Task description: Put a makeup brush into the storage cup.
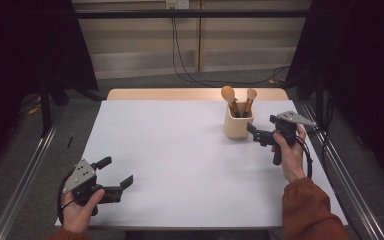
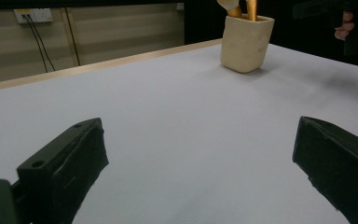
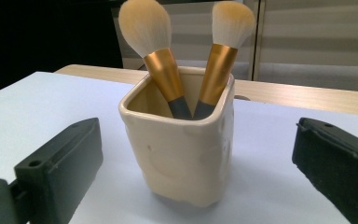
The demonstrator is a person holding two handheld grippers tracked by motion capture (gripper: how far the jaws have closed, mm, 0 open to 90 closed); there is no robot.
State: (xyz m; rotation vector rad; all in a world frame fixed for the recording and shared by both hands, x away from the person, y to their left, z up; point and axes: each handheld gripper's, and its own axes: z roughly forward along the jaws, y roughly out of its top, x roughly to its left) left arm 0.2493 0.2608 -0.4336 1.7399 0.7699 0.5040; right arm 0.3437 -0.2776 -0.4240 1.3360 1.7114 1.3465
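Brushes standing in a cream cup (image 1: pixel 238 122) at the far right of the white table (image 1: pixel 180 165), with the right gripper (image 1: pixel 254 131) just beside it.

No writing can be read on the cup or the two brushes (image 3: pixel 161 60). The right gripper view shows gold ferrules, pale bristles and jaws spread wide either side of the cup. The high view shows the left gripper (image 1: pixel 117 172) near the table's front left corner, well apart, its jaws also spread and empty.

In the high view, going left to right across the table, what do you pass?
Left tool → cream cup holding two brushes → right tool, with the hand holding it.
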